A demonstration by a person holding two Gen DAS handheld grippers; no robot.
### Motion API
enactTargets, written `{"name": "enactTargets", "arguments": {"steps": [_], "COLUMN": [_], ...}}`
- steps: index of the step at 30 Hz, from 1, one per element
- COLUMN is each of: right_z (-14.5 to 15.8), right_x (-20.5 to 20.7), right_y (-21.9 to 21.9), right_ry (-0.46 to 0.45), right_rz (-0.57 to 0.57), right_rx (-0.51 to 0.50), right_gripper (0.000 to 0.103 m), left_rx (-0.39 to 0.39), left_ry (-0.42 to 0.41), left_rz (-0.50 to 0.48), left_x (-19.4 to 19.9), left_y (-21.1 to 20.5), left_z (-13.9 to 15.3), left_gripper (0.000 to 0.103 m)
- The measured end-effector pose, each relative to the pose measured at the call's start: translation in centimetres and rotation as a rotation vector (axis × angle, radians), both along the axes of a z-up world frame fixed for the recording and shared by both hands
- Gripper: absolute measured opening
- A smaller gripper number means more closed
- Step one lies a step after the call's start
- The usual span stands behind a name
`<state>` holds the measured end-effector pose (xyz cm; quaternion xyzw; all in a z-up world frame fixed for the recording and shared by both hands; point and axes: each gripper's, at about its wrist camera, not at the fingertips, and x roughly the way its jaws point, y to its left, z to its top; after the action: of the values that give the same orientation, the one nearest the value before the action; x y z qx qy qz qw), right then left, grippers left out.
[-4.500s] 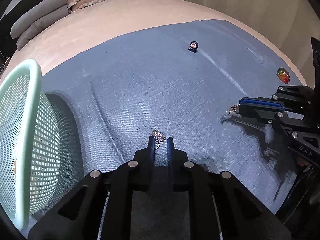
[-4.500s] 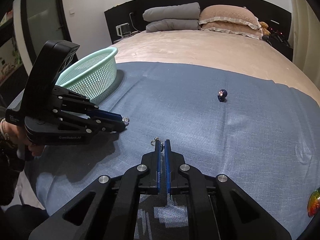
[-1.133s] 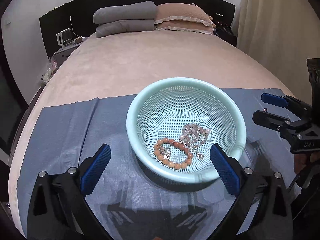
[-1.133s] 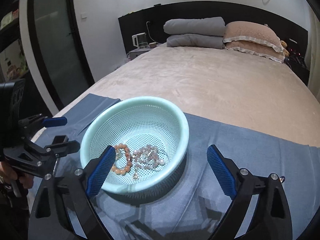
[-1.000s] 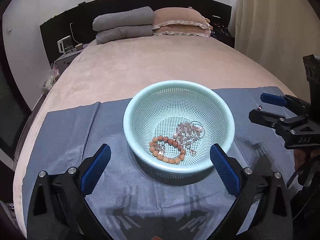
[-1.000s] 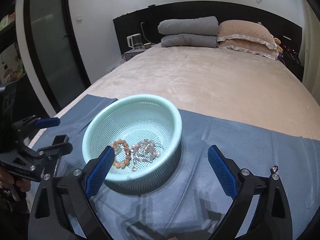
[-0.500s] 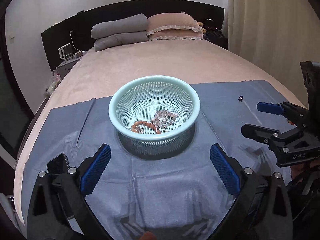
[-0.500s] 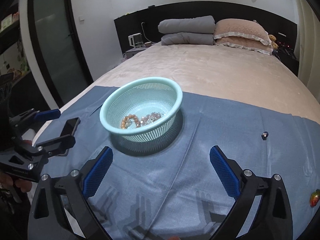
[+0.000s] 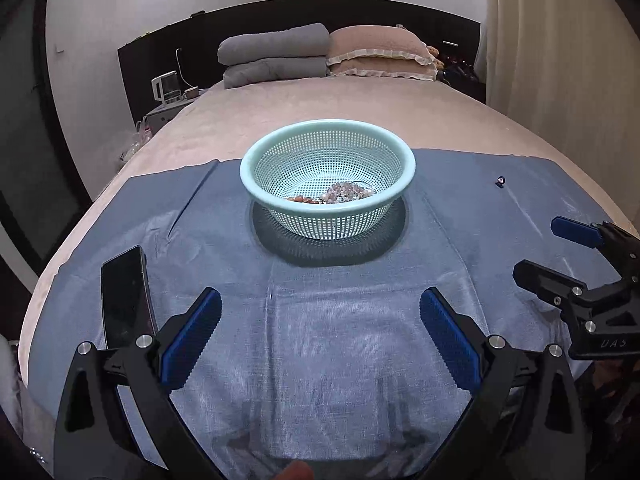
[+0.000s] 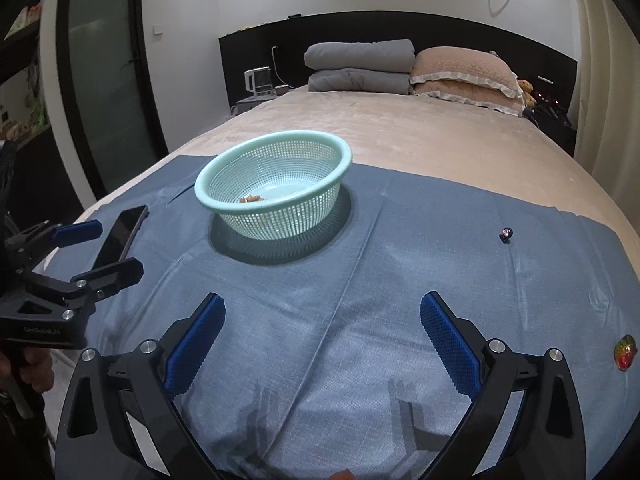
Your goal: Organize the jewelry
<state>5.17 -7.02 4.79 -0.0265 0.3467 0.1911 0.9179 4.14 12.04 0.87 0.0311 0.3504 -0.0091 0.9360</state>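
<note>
Both tools pulling back from basket (image 9: 327, 184), now well apart from it. Left tool (image 9: 320, 332) and right tool (image 10: 322, 330) gaping wide, carrying nothing. Bracelets (image 9: 332, 195) sitting in basket. Blue charm (image 10: 505, 234) and red piece (image 10: 625, 353) lying loose on blue cloth (image 10: 360, 280) — likely next pickups.

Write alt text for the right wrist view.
A mint green basket holding beads sits on a blue cloth spread over a bed, beyond the open right gripper. A phone lies left; the open left gripper reaches in beside it.
</note>
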Motion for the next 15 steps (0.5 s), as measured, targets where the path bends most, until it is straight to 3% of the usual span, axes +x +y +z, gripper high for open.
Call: {"name": "enactTargets", "arguments": {"steps": [3,10,15], "right_z": [-0.2,0.1,0.8], "right_x": [-0.5,-0.6,-0.2], "right_y": [-0.1,0.4,0.9], "right_ry": [-0.008,-0.013,-0.032], "right_rz": [0.006,0.030,0.020], "right_rx": [0.003,0.019,0.013], "right_gripper": [0.094,0.094,0.094], "left_rx": [-0.019,0.046,0.034], "left_ry": [-0.002,-0.045,-0.035], "left_rz": [-0.022,-0.001,-0.016], "left_x": [-0.4,-0.8,0.0], "left_y": [-0.4,-1.1,-0.8], "left_z": [-0.3,0.1,0.6], "left_gripper": [0.097,0.097,0.097]}}
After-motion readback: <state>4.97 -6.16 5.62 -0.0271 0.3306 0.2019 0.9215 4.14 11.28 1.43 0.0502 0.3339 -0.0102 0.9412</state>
